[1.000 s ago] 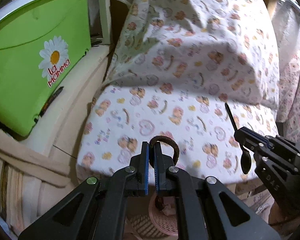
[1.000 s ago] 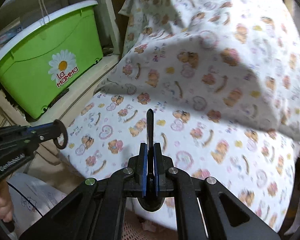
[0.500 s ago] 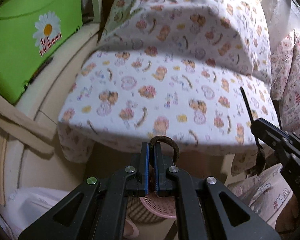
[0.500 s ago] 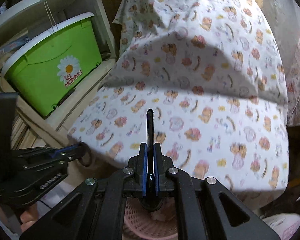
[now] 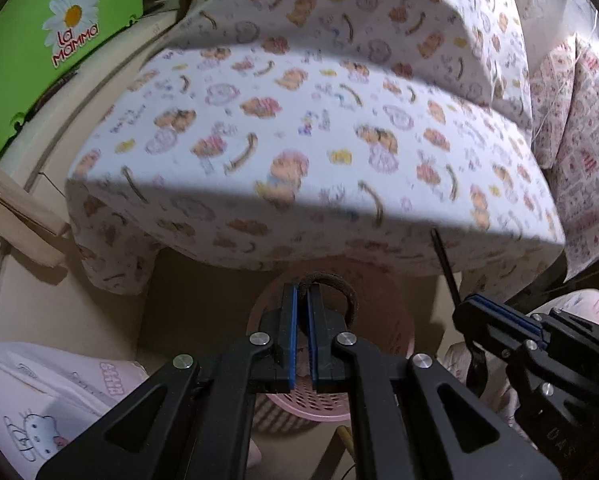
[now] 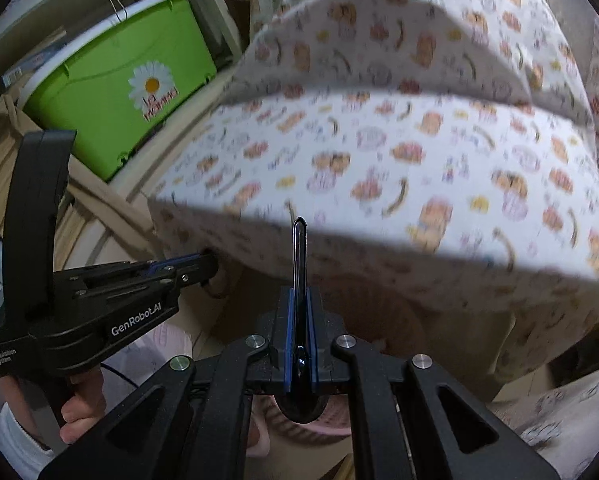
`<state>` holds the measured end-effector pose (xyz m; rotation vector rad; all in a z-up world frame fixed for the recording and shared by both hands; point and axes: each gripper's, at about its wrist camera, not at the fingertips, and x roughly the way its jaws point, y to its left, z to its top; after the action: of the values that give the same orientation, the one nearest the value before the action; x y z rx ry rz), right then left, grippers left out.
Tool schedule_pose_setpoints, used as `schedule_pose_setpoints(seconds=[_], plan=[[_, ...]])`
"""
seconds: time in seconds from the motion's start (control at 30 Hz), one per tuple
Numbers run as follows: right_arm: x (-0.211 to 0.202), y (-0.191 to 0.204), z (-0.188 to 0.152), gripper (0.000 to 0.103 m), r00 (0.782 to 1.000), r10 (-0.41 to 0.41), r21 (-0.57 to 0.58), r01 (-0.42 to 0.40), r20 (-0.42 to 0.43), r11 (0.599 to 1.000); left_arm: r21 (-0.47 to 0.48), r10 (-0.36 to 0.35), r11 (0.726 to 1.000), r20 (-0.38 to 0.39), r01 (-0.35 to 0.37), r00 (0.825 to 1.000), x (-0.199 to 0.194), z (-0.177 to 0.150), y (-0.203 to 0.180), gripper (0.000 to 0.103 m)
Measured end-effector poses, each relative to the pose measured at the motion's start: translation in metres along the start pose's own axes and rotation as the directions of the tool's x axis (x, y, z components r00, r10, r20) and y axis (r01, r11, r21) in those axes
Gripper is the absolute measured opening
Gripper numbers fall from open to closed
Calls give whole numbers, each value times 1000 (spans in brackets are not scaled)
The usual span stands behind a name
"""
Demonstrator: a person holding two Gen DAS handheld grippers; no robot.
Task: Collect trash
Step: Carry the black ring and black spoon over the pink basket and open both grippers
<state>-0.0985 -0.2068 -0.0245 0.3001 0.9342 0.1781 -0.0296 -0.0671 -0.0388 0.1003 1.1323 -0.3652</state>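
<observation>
Above pink basket (image 5: 331, 408): left hand-held gripper (image 5: 302, 300) clamped on brown ring (image 5: 349, 298), right hand-held gripper (image 6: 300, 304) clamped on black spoon (image 6: 298, 248); release pending.

left gripper (image 6: 213, 266): black plastic, blue pads, silver screws, white "GenRobot.AI" lettering | right gripper (image 6: 300, 312): same build | hand (image 6: 81, 410): white sleeve (image 6: 13, 438) at wrist
</observation>
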Motion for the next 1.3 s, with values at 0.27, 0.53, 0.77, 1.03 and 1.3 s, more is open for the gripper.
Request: schedule_pose_setpoints(seconds=[0.27,0.53,0.77,1.03,1.3], plan=[[44,-5,-16,7,993,-44,7,45,-105,999,-17,9,1000,-97,-11,995,47,-12,7,4],[88,-32,-30,7,979,-100,69,114,-177,991,-26,42,999,-184,-48,982,90,-26,13,4],[114,-49,-45,7,959,-94,135,134,-266,982,-56,49,996,-267,-66,962,114,-43,17,4],[124,-62,-48,7,951,-138,144,183,-275,972,-53,64,995,-279,-82,958,117,-46,18,6],[121,-62,-48,14,947,-159,128,201,-279,971,-39,95,994,-231,-107,968,104,-43,18,46]])
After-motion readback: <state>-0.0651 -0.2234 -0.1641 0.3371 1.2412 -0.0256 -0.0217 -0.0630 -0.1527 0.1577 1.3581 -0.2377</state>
